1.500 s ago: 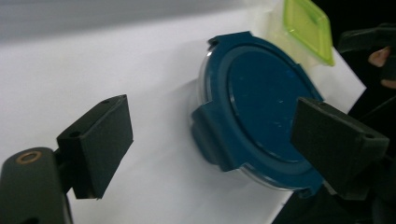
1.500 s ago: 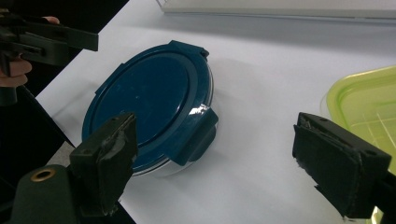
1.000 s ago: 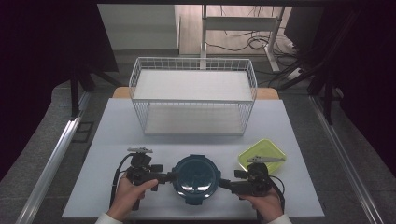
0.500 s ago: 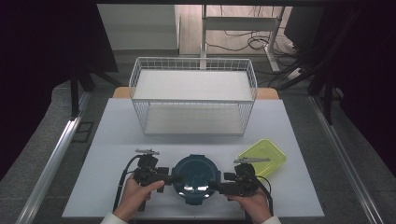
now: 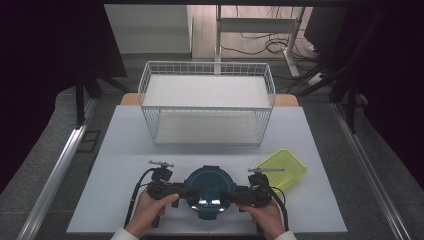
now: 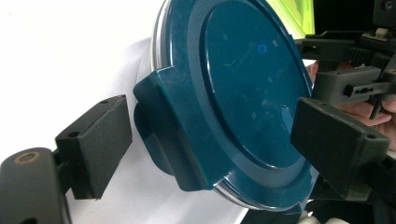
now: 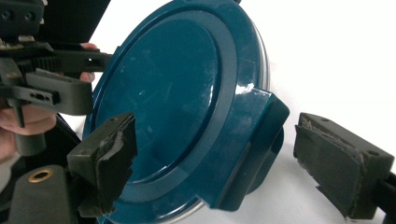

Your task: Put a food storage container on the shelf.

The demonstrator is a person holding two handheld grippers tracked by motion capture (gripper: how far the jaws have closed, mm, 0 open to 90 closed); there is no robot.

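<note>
Flanking round dark-teal plastic lidded container (image 5: 207, 192) at white table (image 5: 125, 150) near edge | left gripper (image 5: 181, 190), right gripper (image 5: 231, 196) jaws apart | white wire basket (image 5: 207, 102) far edge | grey floor, dark curtains

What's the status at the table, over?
Left gripper and right gripper open, jaws straddling the side latches of the blue container. Container flat on table, lid on. Yellow lid to its right, apart; nothing blocking.

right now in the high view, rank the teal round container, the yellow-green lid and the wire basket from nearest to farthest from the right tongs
1. Teal round container, directly at the right tongs, toward the table's middle.
2. Yellow-green lid, just beyond, on the table's right side.
3. Wire basket, farthest, at the table's far edge.
</note>
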